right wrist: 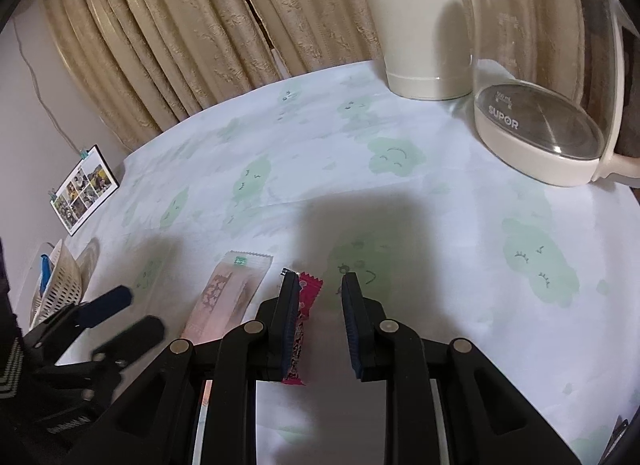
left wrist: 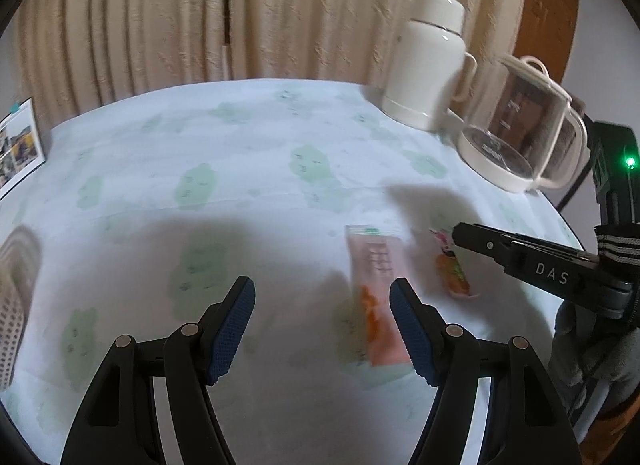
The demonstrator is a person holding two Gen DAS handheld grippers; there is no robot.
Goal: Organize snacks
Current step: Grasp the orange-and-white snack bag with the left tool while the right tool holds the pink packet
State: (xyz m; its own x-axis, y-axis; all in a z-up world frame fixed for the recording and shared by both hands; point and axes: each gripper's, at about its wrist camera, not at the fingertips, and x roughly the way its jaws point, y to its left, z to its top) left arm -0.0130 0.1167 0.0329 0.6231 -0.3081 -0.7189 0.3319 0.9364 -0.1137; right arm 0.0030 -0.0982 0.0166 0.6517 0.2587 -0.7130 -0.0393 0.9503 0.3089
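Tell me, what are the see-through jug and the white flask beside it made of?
The jug looks like clear glass on a cream plastic base: the curtain shows through it and printed measuring marks sit on its wall. The flask has a smooth, glossy cream shell, perhaps coated metal or plastic; the look leaves that open.

both grippers are matte black plastic with long angled linkage arms and round brass-looking pivot pins at the joints. left gripper (left wrist: pixel 322 301) has dark blue ribbed pads (left wrist: pixel 236 325) on the fingers, same on the right gripper (right wrist: pixel 321 293). seen from the left cam, the right one has "das" printed in white on its side and a green led (left wrist: pixel 631 162) on the body (black-and-white striped strap (left wrist: pixel 618 247) too). grey glove (left wrist: pixel 592 349) underneath.
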